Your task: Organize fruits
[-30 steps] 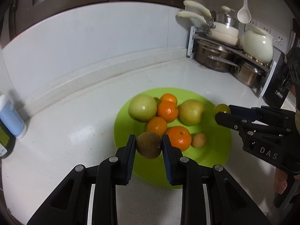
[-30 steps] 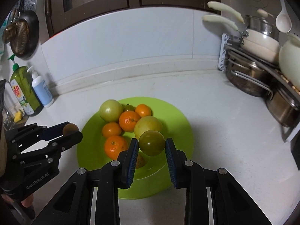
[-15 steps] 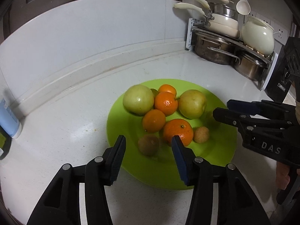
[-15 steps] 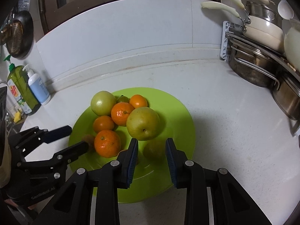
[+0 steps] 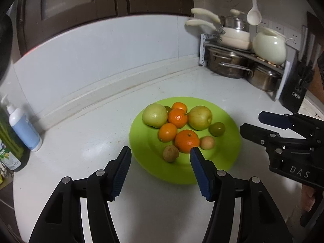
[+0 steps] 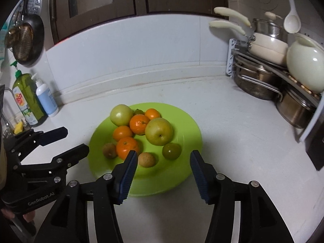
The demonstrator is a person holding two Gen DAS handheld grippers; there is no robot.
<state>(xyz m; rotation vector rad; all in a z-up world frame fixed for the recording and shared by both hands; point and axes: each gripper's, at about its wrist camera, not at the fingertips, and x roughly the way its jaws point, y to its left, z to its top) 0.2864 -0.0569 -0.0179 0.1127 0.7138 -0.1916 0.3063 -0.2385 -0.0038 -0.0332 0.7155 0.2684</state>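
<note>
Hovering at the near rim of the round lime-green plastic plate (image 5: 226,158) on the white counter (image 5: 85,141): my left tongs (image 5: 160,158) and right tongs (image 6: 164,160), both spread wide, both empty. Fruits: all piled on plate. Step: placement apparently done. Next: check counter for strays.

All the fruit sits on the round lime-green plastic plate (image 6: 188,129) mid-counter. Steel pot rack (image 6: 261,81) is in the back right corner, white-and-blue pump bottle (image 6: 45,99) against the left wall beside the green dish soap bottle (image 6: 24,99).
</note>
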